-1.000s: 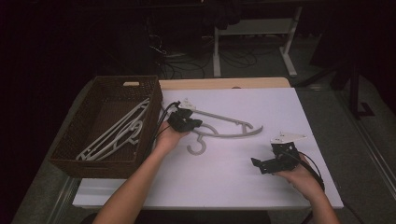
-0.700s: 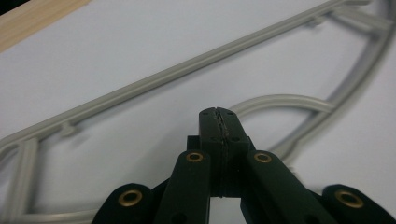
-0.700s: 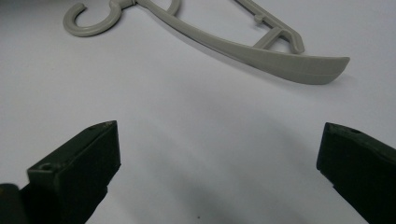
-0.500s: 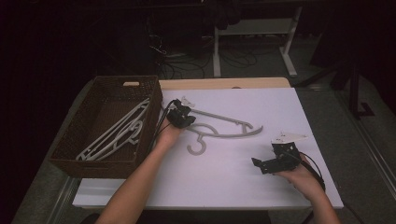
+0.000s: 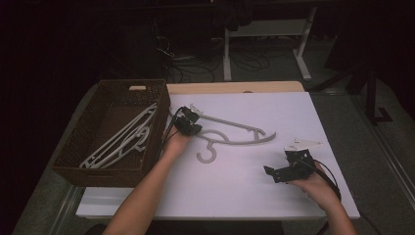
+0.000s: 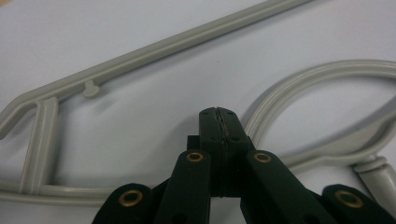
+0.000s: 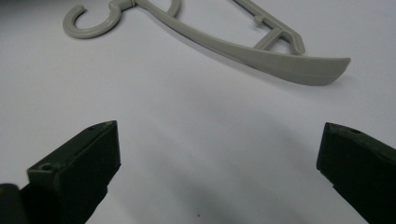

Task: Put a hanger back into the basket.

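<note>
- The grey plastic hanger point(image 5: 230, 131) lies flat on the white tabletop point(image 5: 244, 186), just ahead of the left hand-held gripper point(image 5: 188, 123), whose tip is over the hanger's left end.
- It has a long, gently curved shoulder bar that widens to a flat, blade-like tip at its far end, a thinner straight bar behind it with a small peg, and an open hook point(image 5: 208, 152) curling toward the person.
- In the left gripper view, the hanger point(image 6: 140, 53) runs across just beyond the jaws, with a rounded loop to their right.
- The left hand-held gripper point(image 6: 219, 116) has its jaws pressed together with nothing between them.
- The right hand-held gripper point(image 5: 286, 169) sits well apart from the hanger, nearer the person; its jaws are spread wide and empty, pointing toward the hanger point(image 7: 261, 53).
- A brown woven basket point(image 5: 98, 166) beside the left hand-held gripper holds more pale hangers point(image 5: 120, 142).
</note>
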{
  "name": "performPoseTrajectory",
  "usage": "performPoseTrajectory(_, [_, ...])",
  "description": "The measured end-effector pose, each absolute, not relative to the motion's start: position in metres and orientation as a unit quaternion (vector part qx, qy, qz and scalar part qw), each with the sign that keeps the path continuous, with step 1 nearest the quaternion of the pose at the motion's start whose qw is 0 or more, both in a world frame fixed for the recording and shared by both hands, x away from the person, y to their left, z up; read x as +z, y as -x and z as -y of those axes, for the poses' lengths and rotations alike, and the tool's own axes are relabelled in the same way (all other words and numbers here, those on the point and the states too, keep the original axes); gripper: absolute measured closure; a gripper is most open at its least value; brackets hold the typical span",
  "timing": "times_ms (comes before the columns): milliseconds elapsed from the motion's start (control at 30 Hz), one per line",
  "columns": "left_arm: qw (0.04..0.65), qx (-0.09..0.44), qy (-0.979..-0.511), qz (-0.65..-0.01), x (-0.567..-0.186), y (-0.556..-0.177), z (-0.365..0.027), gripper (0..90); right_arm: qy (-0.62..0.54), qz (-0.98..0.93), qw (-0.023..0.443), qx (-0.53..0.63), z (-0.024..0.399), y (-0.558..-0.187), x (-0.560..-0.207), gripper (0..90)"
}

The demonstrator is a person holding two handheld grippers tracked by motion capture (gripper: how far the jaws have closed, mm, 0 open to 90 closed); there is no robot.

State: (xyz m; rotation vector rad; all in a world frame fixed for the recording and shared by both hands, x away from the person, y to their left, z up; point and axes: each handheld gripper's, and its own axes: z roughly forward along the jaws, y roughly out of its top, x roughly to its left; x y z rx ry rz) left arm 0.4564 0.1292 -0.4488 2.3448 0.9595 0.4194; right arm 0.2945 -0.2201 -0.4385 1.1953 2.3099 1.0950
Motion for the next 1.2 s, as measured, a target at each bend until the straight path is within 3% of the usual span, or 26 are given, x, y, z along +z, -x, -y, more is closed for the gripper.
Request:
performPoseTrajectory(933, [0.304, -0.026, -0.924, -0.232, -0.442, -0.359, -0.107, 90.0, -0.423, -0.806, 0.161, 0.381, 0.220, -0.296, -0.439, 0.0])
performPoseTrajectory(1200, [0.320, -0.050, -0.922, -0.213, -0.441, -0.347, -0.104, 90.0, -0.422, -0.807, 0.161, 0.380, 0.219, -0.297, -0.439, 0.0])
